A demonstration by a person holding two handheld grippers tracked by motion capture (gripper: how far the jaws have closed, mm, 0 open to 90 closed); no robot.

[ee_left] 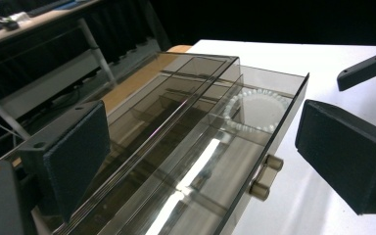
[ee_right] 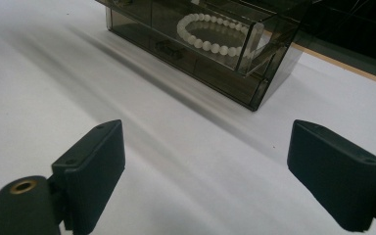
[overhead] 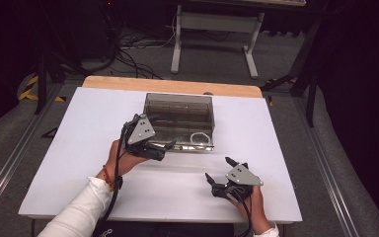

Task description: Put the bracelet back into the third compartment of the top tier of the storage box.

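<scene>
My high view looks forward and down on the white table [overhead: 79, 163] from above my side. My left gripper view sits close against the smoky clear acrylic drawer box [ee_left: 176, 127]; my right gripper view faces it from farther off. All three share that box.

smoked drawer box [overhead: 179, 118] mid-table, pulled-out drawer [overhead: 192, 140] jutting forward, bare tabletop [overhead: 79, 148] around

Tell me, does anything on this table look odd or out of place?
Only that the top drawer of the smoky clear box stands pulled out, with a white bead bracelet lying inside. Nothing looks spilled or broken, and both grippers stand open.
</scene>
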